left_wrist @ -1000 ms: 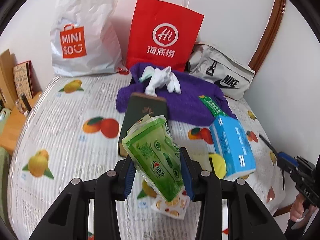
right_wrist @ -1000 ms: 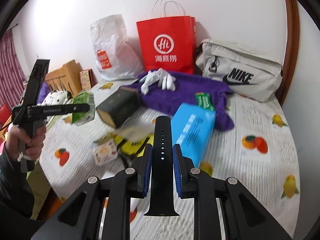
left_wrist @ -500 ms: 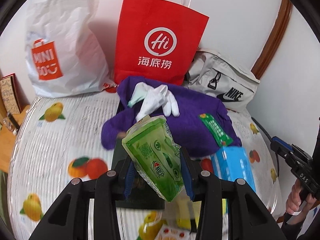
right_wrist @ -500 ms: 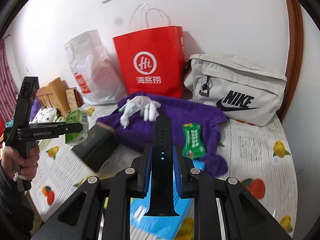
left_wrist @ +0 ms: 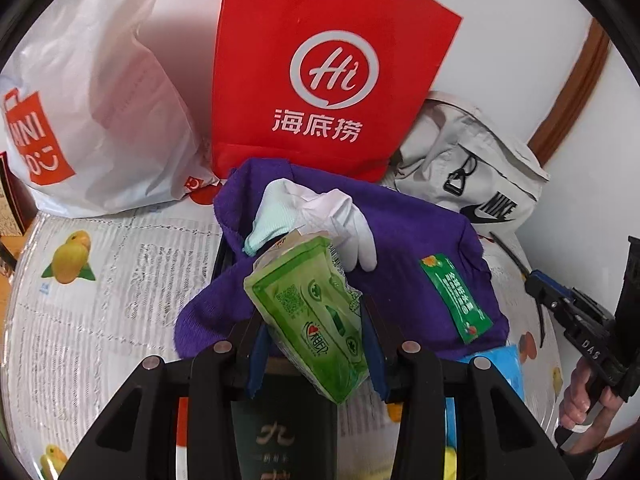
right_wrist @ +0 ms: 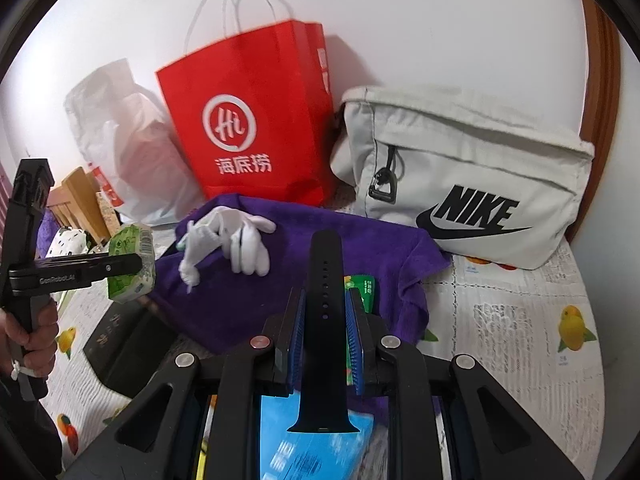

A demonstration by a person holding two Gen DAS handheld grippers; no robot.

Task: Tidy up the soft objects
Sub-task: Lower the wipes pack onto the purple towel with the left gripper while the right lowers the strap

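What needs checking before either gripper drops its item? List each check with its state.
1. Left gripper shut on green tissue pack: ok.
2. Right gripper shut on black watch strap: ok.
3. Red paper bag upright: ok.
4. Bag mouth open enough: cannot tell.
5. White gloves lying on purple towel, out of the fingers' way: ok.
6. Nike bag zip open: cannot tell.

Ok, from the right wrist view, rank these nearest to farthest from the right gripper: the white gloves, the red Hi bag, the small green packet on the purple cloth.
1. Small green packet: just right of the right gripper, partly behind its fingers.
2. White gloves: ahead and left, on the purple cloth.
3. Red Hi bag: farthest, standing at the wall behind the cloth.
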